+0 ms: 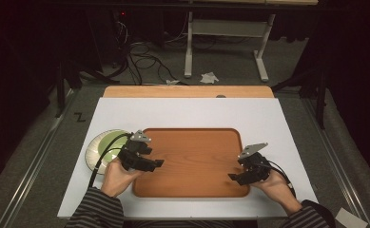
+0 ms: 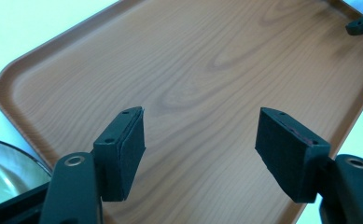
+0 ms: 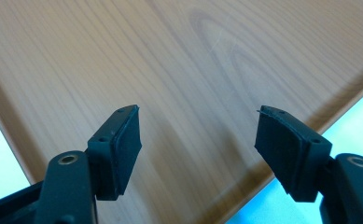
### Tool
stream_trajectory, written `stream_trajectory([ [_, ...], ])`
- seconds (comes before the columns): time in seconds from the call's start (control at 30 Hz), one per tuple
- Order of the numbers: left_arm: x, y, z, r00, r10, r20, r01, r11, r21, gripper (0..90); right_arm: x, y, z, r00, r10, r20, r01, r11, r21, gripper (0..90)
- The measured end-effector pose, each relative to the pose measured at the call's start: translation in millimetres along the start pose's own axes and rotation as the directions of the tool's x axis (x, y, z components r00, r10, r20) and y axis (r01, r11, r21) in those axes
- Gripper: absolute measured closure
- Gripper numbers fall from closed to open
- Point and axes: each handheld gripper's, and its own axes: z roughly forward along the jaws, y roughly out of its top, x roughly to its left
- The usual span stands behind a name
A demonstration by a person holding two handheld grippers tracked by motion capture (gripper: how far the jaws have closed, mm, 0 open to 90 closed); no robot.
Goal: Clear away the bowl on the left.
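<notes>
Bare wood-grain tray (image 1: 192, 159), L gripper (image 2: 200, 149) & R gripper (image 3: 198, 149) fingers wide, pale-green plate (image 1: 102, 147) prob.

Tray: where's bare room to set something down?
The wooden tray is bare across its middle, between the left gripper and right gripper. The white mat beyond it is free. It is crowded by the green plate.

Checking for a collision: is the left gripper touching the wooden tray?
Apart. The left gripper view shows the left gripper open above the wooden tray, with bare woodgrain between and beyond both pads.
</notes>
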Motion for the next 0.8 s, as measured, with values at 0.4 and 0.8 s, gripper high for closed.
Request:
stream_trajectory([
  [0.4, 10.6, -2.2, -10.8, 0.9990, -0.040, -0.021, 0.039, 0.9989, -0.024, 33.9, 0.0, 0.0, -0.3, 1.0000, -0.004, 0.001, 0.004, 1.000, -0.002, 32.7],
  [0.8, 23.5, -6.7, -21.9, 0.9935, -0.083, -0.079, 0.079, 0.9955, -0.054, 33.7, 0.6, 0.2, -0.4, 1.0000, -0.005, 0.000, 0.005, 1.000, -0.001, 32.7],
])
